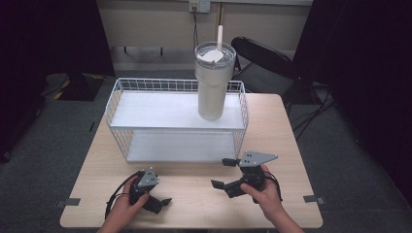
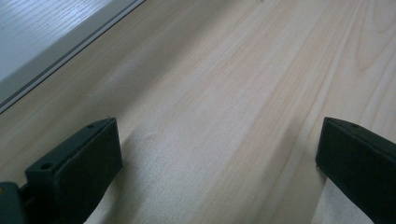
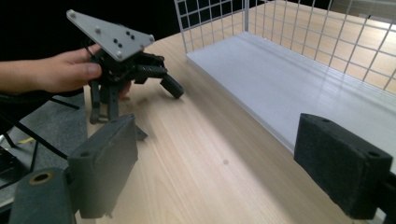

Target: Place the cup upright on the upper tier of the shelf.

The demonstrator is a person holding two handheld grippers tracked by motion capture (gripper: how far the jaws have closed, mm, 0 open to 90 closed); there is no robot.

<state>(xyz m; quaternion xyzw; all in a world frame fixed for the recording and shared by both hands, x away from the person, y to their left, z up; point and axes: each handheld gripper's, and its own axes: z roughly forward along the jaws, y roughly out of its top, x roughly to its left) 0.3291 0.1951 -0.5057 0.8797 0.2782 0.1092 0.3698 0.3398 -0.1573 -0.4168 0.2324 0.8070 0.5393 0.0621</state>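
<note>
On the bare front strip of the wooden table (image 1: 286,145), between its near edge and the two-tier white wire rack (image 1: 116,104), the left gripper (image 1: 160,203) and the right gripper (image 1: 221,172) are held well apart from each other, each with jaws spread wide and nothing between them. The nearest thing, the rack, stands just beyond the grippers with its lower shelf (image 3: 299,84) open toward them. The tall cream tumbler (image 1: 212,85) stands upright on the upper shelf near the rack's right end, its straw (image 1: 219,36) rising from its lid.
</note>
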